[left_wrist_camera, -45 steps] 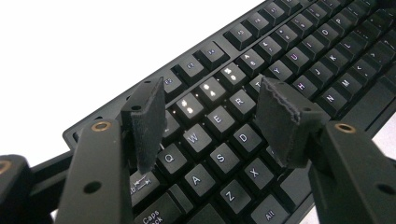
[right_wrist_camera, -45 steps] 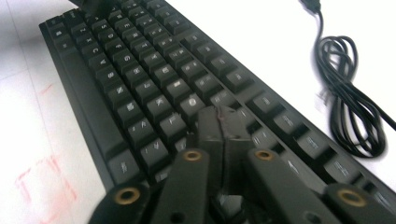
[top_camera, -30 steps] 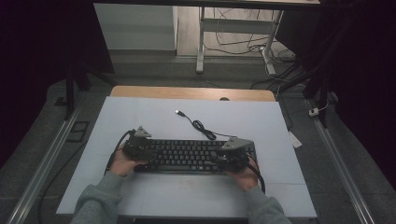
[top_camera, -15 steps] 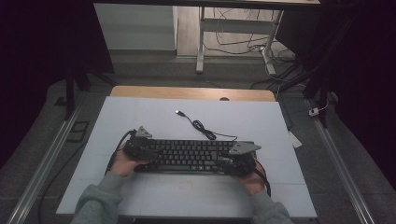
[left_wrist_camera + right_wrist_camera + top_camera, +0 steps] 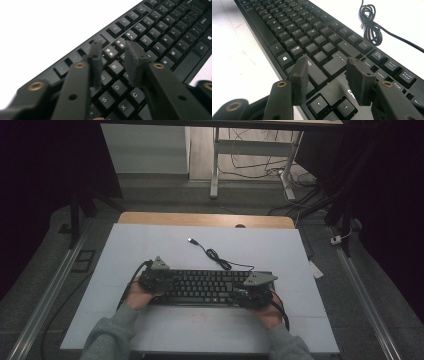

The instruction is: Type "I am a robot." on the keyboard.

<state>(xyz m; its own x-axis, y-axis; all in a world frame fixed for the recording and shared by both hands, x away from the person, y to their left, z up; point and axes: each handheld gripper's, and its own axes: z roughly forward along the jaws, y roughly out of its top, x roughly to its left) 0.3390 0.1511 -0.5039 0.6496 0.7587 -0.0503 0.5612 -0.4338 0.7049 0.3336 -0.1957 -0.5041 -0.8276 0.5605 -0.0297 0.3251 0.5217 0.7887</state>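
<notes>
Long black plastic keyboard [image 5: 205, 287] lies flat mid-mat, cable coil [image 5: 218, 258] just behind it. Left gripper [image 5: 113, 53] over its letter keys, jaws just narrowed, gripping nothing. Right gripper [image 5: 328, 75] over its arrow keys, jaws parted, empty. Likely rigid, light, keys yielding; best gripped at both end edges.

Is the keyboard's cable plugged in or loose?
Loose: the cable lies partly coiled on the table, its plug bare, behind the keyboard.

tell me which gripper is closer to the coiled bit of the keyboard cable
Right. The right gripper sits at the keyboard's right end, nearer the cable coil; the left gripper is at the far left end.
</notes>
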